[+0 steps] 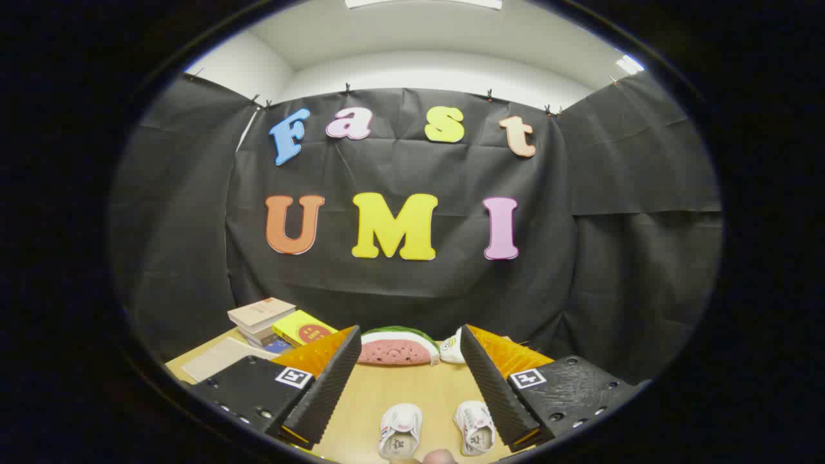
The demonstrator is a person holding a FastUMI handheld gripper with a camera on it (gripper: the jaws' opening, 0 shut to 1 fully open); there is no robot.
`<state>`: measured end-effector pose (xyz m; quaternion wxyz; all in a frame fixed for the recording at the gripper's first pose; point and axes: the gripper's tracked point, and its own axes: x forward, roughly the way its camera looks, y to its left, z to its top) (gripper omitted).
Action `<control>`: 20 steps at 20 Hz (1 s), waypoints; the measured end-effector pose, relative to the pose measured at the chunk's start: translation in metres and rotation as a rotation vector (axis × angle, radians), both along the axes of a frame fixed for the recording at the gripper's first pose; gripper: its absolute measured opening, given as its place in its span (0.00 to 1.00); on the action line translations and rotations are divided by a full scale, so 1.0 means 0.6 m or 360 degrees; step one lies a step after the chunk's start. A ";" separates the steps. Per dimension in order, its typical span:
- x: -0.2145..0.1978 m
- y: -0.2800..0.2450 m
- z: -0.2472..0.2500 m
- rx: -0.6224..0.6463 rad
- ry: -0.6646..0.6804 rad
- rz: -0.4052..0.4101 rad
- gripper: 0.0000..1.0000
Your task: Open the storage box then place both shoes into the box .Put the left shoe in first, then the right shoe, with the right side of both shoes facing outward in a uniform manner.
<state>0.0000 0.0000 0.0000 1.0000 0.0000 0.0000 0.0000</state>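
Two small white shoes stand side by side on the wooden table, low between my fingers: the left-hand shoe and the right-hand shoe, both with their openings toward me. My gripper is open, held above the table, with nothing between its fingers. A rounded brownish edge shows just below the shoes; I cannot tell what it is.
A watermelon-slice plush lies at the table's far edge beyond the fingers, with a small white plush next to it. A stack of books and a flat beige sheet sit at the far left.
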 end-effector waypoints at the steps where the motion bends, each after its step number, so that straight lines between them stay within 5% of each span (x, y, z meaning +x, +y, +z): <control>1: 0.001 0.003 0.000 0.0002 -0.0001 0.0004 0.95; 20: 0.014 0.052 -0.010 0.0056 0.0030 0.0155 0.95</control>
